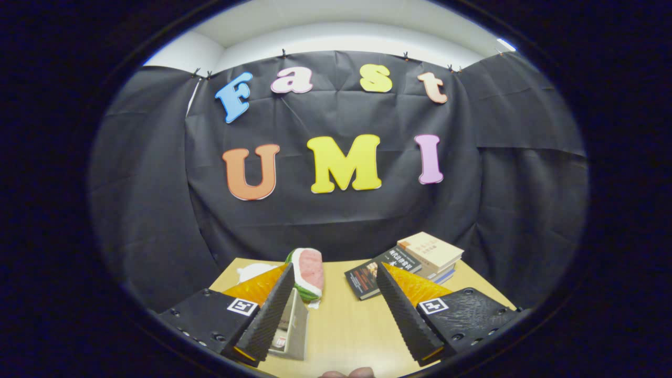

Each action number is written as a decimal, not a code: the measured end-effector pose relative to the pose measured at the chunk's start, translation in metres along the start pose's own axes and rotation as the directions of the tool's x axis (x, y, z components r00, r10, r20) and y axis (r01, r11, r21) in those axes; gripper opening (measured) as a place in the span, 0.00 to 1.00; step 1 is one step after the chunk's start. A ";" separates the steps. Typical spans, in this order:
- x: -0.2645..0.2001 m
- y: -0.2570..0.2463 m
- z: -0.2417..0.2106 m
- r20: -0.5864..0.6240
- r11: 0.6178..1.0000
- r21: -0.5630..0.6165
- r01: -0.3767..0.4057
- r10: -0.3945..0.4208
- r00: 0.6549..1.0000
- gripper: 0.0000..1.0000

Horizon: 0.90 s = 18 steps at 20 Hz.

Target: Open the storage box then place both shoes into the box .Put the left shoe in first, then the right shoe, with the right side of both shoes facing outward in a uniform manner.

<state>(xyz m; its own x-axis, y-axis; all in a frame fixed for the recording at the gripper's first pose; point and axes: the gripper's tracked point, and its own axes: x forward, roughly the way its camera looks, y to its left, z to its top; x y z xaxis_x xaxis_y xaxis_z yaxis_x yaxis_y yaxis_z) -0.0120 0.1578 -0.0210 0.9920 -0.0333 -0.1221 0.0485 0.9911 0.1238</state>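
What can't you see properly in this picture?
- Shoe, gripper view: its lower part is hidden behind one of the fingers, so left or right cannot be told.
- Pale box-like thing beside that finger: mostly covered, and open or shut is unclear.
- Books: the other finger covers one corner.
- Gripper: jaws open, empty.

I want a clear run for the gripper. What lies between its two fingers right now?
In the gripper view, bare wooden table lies between the open gripper fingers; the shoe sits by one fingertip.

Gripper [333, 275] jaws wide apart, seemingly empty, raised and level
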 end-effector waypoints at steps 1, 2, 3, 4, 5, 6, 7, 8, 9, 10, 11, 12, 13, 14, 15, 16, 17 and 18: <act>-0.005 -0.008 0.005 0.025 1.000 -0.006 0.003 -0.002 1.000 0.95; -0.008 -0.015 0.009 0.040 1.000 -0.005 0.006 -0.005 0.999 0.95; -0.014 -0.021 0.012 0.051 1.000 -0.001 0.003 -0.003 0.999 0.95; -0.019 -0.024 0.013 0.056 1.000 0.009 0.005 -0.006 0.998 0.95; -0.024 -0.029 0.015 0.060 1.000 0.019 0.011 -0.012 0.998 0.95; -0.027 -0.032 0.016 0.065 1.000 0.027 0.013 -0.015 0.998 0.95; -0.030 -0.033 0.017 0.069 0.999 0.034 0.012 -0.015 0.998 0.95; -0.032 -0.034 0.016 0.071 0.999 0.037 0.011 -0.014 0.997 0.95; -0.034 -0.035 0.015 0.069 0.999 0.042 0.012 -0.015 0.998 0.95; -0.034 -0.034 0.014 0.067 0.999 0.047 0.008 -0.011 0.998 0.95; -0.036 -0.034 0.014 0.070 0.999 0.049 0.007 -0.010 0.998 0.95; -0.034 -0.035 0.015 0.074 0.999 0.050 0.006 -0.010 0.997 0.95; -0.034 -0.035 0.017 0.081 0.999 0.047 0.002 -0.005 0.997 0.95; -0.035 -0.035 0.017 0.086 0.999 0.040 -0.001 -0.002 0.996 0.95; -0.037 -0.034 0.019 0.095 0.999 0.037 -0.008 0.004 0.995 0.95; -0.036 -0.032 0.020 0.100 0.999 0.034 -0.011 0.008 0.995 0.95; -0.037 -0.030 0.021 0.105 0.999 0.034 -0.018 0.014 0.994 0.95; -0.035 -0.029 0.021 0.104 0.999 0.037 -0.022 0.018 0.994 0.95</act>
